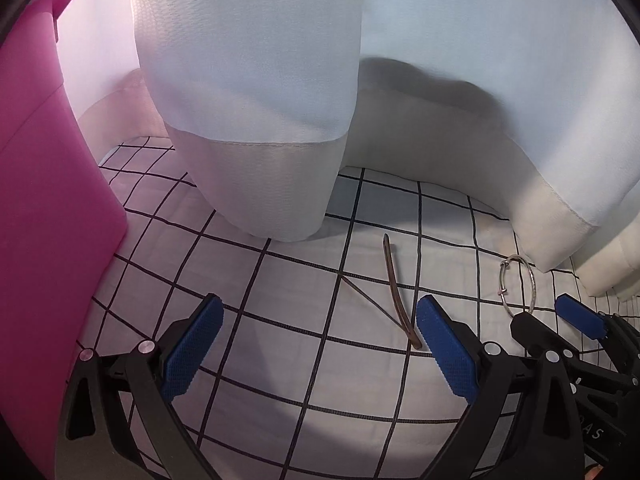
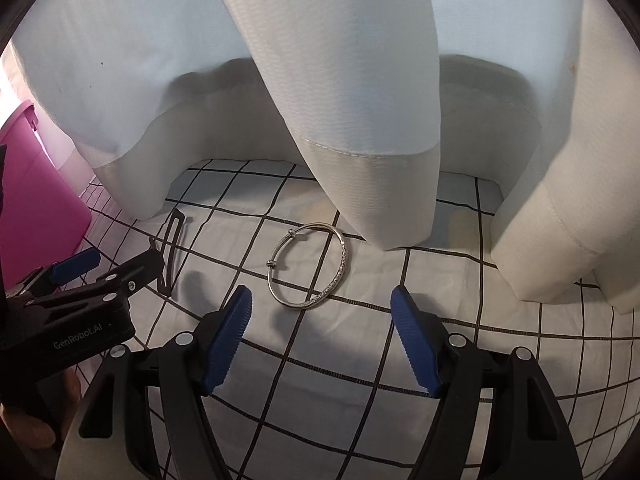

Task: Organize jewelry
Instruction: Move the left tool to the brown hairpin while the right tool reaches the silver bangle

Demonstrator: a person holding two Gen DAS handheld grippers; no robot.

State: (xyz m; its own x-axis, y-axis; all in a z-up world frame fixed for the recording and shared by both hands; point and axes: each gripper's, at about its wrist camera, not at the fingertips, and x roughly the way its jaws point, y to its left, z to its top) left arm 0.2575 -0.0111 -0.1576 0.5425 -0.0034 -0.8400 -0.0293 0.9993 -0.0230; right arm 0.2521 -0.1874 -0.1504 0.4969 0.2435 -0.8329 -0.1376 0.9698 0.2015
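Note:
A silver bangle point(image 2: 308, 266) lies flat on the checked cloth just ahead of my right gripper point(image 2: 321, 306), which is open and empty. The bangle also shows in the left wrist view point(image 1: 518, 284), at the right. A thin brown curved hair stick point(image 1: 396, 292) lies on the cloth just ahead of my left gripper point(image 1: 320, 318), which is open and empty, the stick's near end by its right finger point(image 1: 444, 344). The stick shows in the right wrist view point(image 2: 173, 248) at the left, beside the left gripper point(image 2: 116, 266).
A pink plastic bin point(image 1: 44, 200) stands at the far left, also seen in the right wrist view point(image 2: 36, 200). White curtain folds point(image 1: 256, 112) hang down to the checked cloth point(image 1: 280, 300) right behind the jewelry, as in the right wrist view point(image 2: 360, 120).

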